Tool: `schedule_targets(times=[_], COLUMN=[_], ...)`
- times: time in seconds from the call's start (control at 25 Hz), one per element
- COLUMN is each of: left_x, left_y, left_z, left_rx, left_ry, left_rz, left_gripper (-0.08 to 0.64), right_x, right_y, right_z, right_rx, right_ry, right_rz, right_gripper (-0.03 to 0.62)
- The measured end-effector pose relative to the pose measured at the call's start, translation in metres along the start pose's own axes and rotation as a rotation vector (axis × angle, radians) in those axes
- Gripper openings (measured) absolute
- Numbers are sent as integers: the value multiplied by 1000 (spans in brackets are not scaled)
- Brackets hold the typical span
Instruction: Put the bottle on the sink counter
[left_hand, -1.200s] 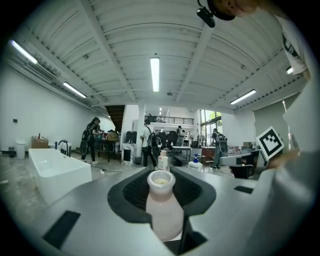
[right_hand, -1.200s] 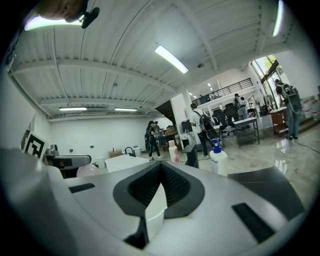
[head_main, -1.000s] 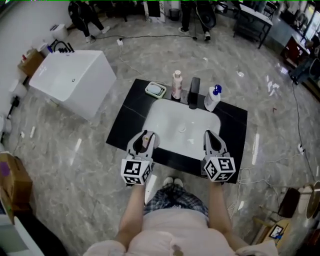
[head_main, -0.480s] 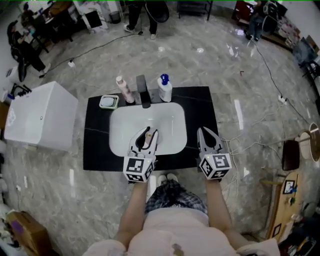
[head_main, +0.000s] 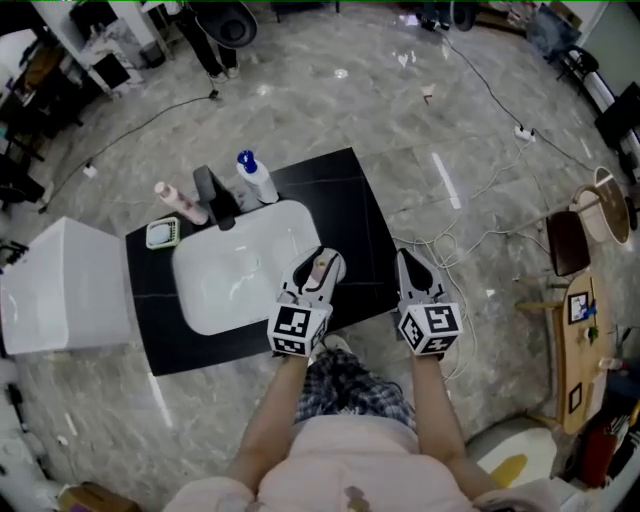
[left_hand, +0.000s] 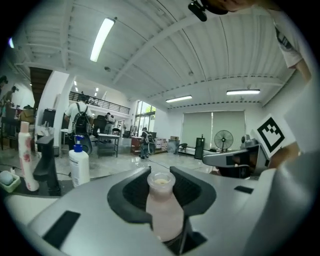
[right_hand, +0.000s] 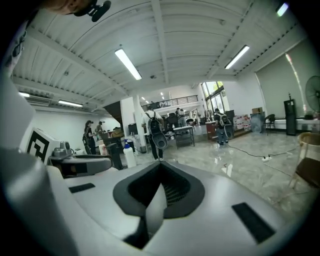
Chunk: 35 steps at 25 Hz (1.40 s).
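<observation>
Black sink counter (head_main: 345, 205), low slab on grey marble floor (head_main: 330, 90). All positions are given from the counter.

- White box unit (head_main: 60, 290): off the left end, just beside it.
- White basin (head_main: 235, 275): sunk into the counter, left of centre.
- Left gripper (head_main: 324, 260): above the near edge, at the basin's right corner. Its jaws are part-way closed and clamped on the small pale bottle (left_hand: 161, 212), which is upright between the pads, neck above them. The bottle is off the counter surface and carried in the air.
- Right gripper (head_main: 408, 260): past the near right corner, over the floor. Its jaws are brought together with nothing between them.
- Black faucet (head_main: 215, 195): back edge, behind the basin.
- White pump bottle (head_main: 258, 180), blue top: back edge, just right of the faucet.
- Tall pink bottle (head_main: 180, 203): back edge, left of the faucet.
- Green soap dish (head_main: 163, 233): back left corner.
</observation>
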<state>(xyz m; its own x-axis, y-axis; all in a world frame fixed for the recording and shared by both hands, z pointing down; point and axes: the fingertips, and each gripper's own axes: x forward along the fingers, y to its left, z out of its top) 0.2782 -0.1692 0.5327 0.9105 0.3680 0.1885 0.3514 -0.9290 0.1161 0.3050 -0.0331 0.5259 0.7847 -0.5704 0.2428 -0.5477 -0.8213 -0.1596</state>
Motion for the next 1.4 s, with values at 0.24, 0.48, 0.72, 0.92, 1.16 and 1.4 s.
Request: schedule_targets(times=[0.24, 0.48, 0.72, 0.92, 1.16, 1.4], left_x=[36, 57, 75, 85, 91, 89], left_y=[-51, -85, -106, -112, -118, -121], left_z=[-29, -59, -82, -98, -104, -96], left_rx=[28, 56, 70, 96, 162, 171], left_ry=[47, 71, 84, 90, 110, 65], left_rz=[-120, -173, -175, -165, -167, -183], left_gripper=[133, 133, 133, 133, 135, 194], right_x=[-12, -13, -9, 0, 2, 2], right_y=[-27, -37, -50, -60, -67, -64], right_z=[-25, -47, -73, -90, -94, -91], right_rx=[1, 4, 0, -6, -2, 3], right_ry=[27, 32, 61, 70, 63, 56], right_rz=[-61, -61, -58, -53, -50, -37], right_gripper=[15, 15, 15, 15, 15, 15])
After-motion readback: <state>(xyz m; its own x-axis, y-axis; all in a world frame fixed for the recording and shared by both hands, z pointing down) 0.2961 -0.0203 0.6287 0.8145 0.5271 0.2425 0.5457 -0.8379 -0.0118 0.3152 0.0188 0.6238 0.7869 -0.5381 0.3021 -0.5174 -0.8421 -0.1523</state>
